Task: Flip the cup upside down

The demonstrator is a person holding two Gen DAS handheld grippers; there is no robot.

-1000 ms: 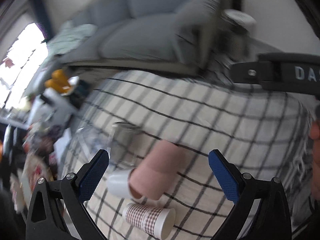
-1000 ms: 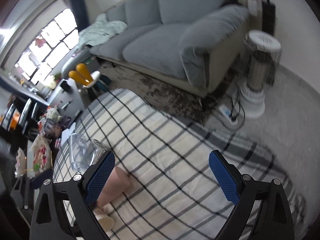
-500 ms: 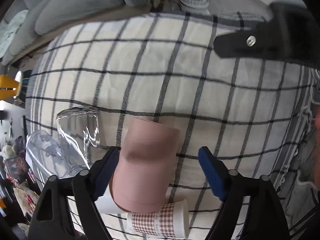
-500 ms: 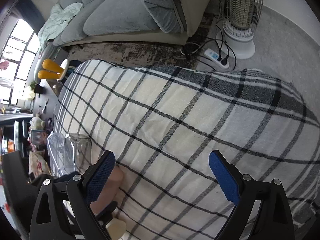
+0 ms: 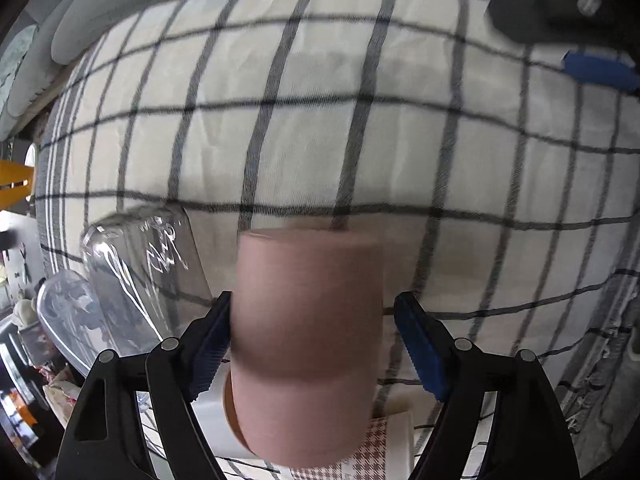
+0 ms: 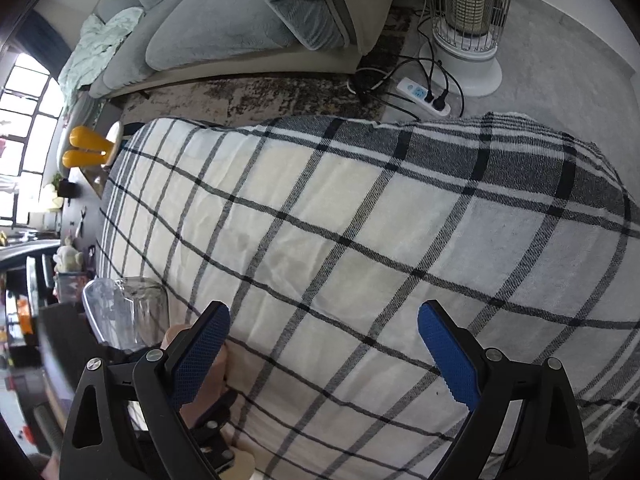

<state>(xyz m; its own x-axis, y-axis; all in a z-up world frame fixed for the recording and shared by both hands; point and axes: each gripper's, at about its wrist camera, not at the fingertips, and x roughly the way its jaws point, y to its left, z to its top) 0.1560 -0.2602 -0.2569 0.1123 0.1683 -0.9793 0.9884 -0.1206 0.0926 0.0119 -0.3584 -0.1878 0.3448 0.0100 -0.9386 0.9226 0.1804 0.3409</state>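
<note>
Pink cup [image 5: 306, 344]: lying on its side on the checked cloth [image 5: 360, 128] covering the surface, its flat base facing away from the left wrist camera. It is sitting between the blue pads of the left hand-held gripper [image 5: 316, 344]; the left pad [image 5: 210, 346] is touching its wall, while the right pad [image 5: 418, 346] is standing just beside it with a thin gap showing. The jaws are standing partly closed around the cup, not yet clamping it.

White cup [image 5: 214, 412]: lying just beside and partly under the pink one. Houndstooth paper cup [image 5: 372, 452]: lying on its side below both, at the frame's lower edge.

Clear glass jar [image 5: 144, 264]: lying tilted to the left of the pink cup, with a clear plastic container [image 5: 68, 320] beyond it.

Right hand-held gripper [image 6: 324, 356]: hovering over bare cloth with its jaws spread wide, holding nothing.

Beyond the cloth's far edge: grey sofa [image 6: 224, 20], cage heater [image 6: 468, 20] and a white power strip [image 6: 424, 96] on the floor.
</note>
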